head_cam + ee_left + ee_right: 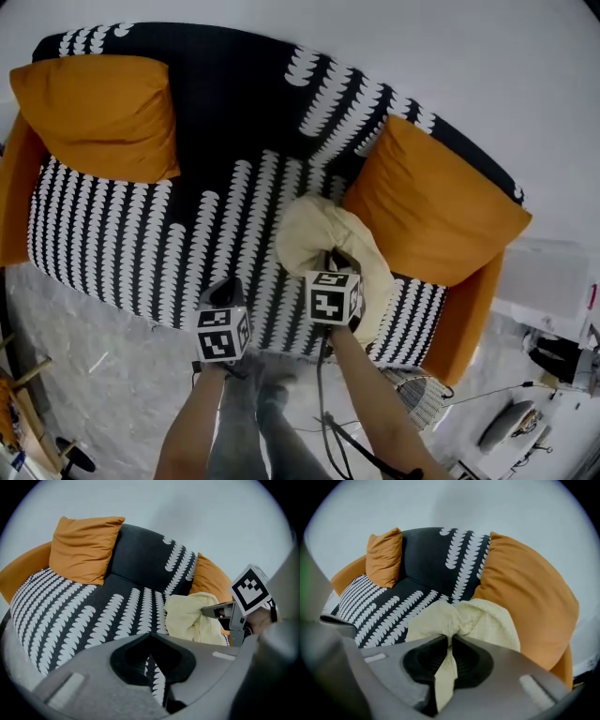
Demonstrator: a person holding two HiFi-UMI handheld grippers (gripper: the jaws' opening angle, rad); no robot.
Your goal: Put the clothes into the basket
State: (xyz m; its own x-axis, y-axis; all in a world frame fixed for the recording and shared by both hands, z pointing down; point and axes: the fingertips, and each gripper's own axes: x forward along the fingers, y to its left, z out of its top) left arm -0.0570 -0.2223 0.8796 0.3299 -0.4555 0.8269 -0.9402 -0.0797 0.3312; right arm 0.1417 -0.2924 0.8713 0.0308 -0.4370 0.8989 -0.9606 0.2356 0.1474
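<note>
Right gripper (451, 638) jaws pinch cream garment (487, 620) on black-white sofa (122, 234).

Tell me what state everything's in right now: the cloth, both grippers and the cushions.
Cloth: bunched up, a fold pinched between the right jaws.
Right gripper: shut on the cloth.
Left gripper: shut, nothing in it.
Left cushion: propped against the sofa back.
Right cushion: propped against the sofa back, beside the cloth.
</note>
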